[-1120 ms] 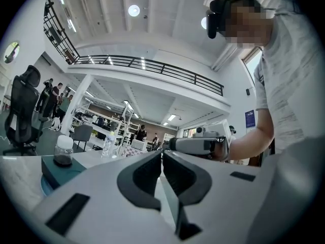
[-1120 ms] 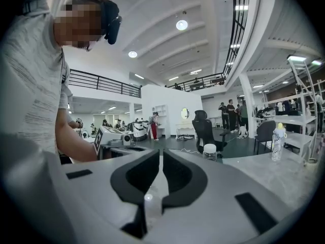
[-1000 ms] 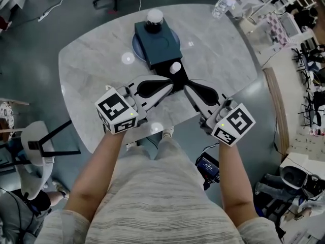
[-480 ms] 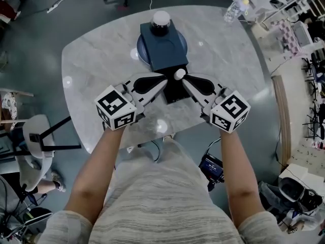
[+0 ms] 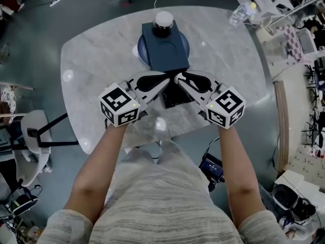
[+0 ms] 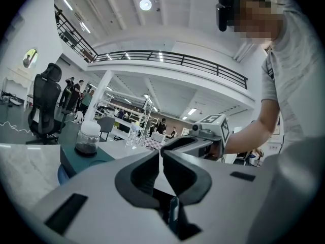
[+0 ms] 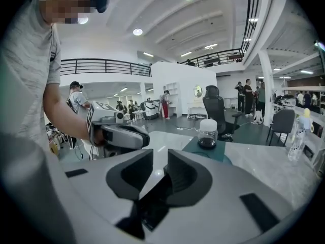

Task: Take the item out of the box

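Two tongs, one box (image 5: 165, 47), one jar (image 5: 163, 23) atop it.
Left tongs (image 6: 161, 156) closed; right tongs (image 7: 160, 155) narrowly apart, just opening, gripping nothing.

A pale marble table (image 5: 91, 60) is standing on a grey floor (image 5: 30, 44), with a black office chair (image 6: 44, 105) sitting beyond it. Round ceiling lights (image 6: 145, 4) are shining above a black-railed balcony (image 6: 167, 59) running along the white walls (image 7: 175, 78).
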Motion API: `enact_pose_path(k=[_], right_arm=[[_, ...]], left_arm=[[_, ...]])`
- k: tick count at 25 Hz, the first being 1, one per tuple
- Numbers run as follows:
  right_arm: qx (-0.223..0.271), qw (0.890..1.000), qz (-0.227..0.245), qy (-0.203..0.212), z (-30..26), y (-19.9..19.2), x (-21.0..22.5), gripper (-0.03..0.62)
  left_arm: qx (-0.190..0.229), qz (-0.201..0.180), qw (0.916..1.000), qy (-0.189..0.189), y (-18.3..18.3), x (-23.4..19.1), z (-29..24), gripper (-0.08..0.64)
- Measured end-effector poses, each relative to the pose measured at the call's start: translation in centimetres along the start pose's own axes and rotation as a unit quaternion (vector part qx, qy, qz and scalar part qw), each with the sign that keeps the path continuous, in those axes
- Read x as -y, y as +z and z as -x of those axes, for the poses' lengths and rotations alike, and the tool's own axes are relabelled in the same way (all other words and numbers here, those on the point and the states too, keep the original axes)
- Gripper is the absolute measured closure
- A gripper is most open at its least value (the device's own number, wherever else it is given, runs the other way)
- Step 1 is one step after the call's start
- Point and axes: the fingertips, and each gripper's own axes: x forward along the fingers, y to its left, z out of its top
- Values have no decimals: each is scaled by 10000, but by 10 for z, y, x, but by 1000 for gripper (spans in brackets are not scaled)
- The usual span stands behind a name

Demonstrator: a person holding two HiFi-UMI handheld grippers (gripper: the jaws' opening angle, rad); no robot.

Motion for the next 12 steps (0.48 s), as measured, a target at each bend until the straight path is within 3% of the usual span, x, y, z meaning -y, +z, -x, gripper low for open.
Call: enact_pose_path(k=[12], right_arm=[[-673, 9972, 310, 21, -19, -31, 22, 428]], left_arm=[[-41, 121, 9998, 180, -9, -12, -5, 538]])
